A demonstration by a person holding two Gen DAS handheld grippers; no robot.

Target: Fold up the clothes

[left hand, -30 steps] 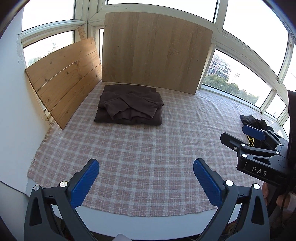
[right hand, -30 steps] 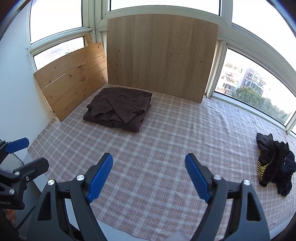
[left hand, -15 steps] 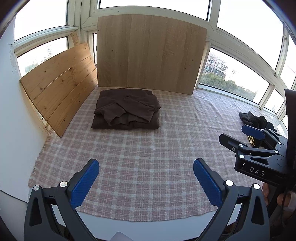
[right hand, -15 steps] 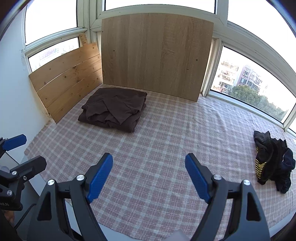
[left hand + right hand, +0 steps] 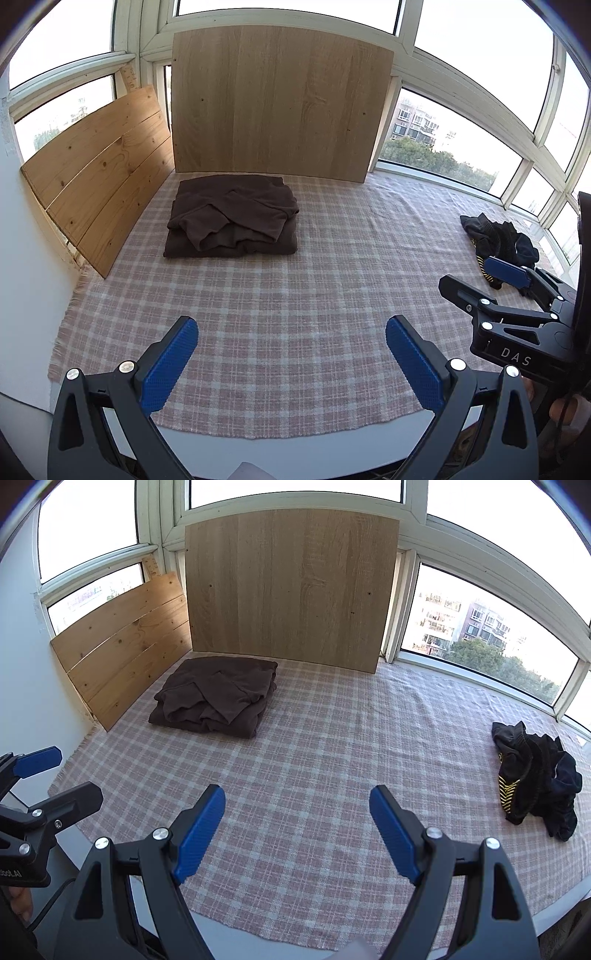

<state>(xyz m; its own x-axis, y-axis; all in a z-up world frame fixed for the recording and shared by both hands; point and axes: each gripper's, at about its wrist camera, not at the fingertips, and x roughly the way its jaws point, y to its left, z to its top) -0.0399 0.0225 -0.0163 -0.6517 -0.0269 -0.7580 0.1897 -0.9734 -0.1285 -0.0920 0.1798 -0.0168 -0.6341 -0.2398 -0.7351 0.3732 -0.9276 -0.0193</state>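
Fingers first: we hold the left gripper (image 5: 288,365) and the right gripper (image 5: 297,834) with their blue pads spread wide, nothing between them, both hanging over the near edge of the cloth and touching no garment.

Entries, largest to smallest:

1. Windows (image 5: 458,122): we see them wrapping the far and right sides, with buildings and trees outside.
2. Cloth (image 5: 295,314): pink-and-grey check, covering the white table (image 5: 295,454); fringed on its left edge. The wide stretch between us and the garments is bare.
3. Tall board (image 5: 280,110): pale wood, upright against the far window, its foot on the cloth.
4. Plank panel (image 5: 99,173): three knotty planks, leaning against the left wall and window.
5. Brown garment (image 5: 232,221): roughly folded into a stack, a loose sleeve or flap lying on top; far left, just before the tall board and near the panel.
6. Black garment (image 5: 535,779): crumpled, with a yellow patterned patch; far right, well apart from the brown one. From the left view our right gripper partly hides it.
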